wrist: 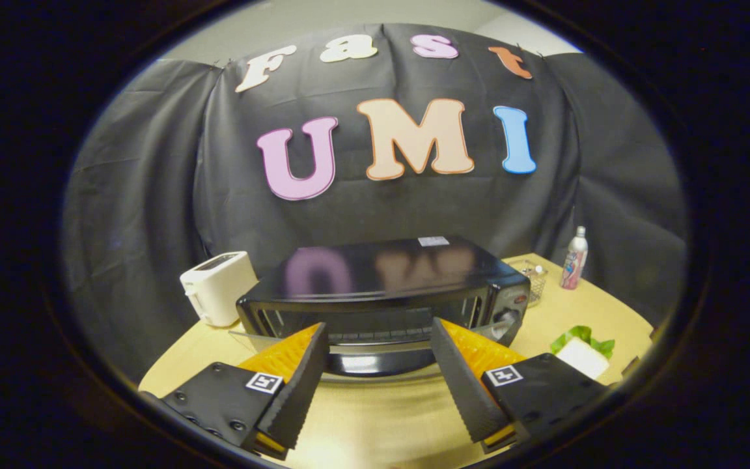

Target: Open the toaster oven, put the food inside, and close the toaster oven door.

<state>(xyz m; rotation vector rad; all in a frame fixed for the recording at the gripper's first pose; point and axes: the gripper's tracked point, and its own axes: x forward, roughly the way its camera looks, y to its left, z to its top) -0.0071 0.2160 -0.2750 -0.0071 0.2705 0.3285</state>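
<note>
Black oven (385,286) sits dead ahead of the wide-open, empty claw (380,342), its door dropped flat toward the fingers, while the food (582,355) waits off right on the counter (564,319).

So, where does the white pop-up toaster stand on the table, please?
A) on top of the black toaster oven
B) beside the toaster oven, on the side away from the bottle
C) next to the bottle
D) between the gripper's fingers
B: the white toaster stands on the table beside the toaster oven, while the bottle is past the oven's other side; the open gripper holds nothing.
</note>
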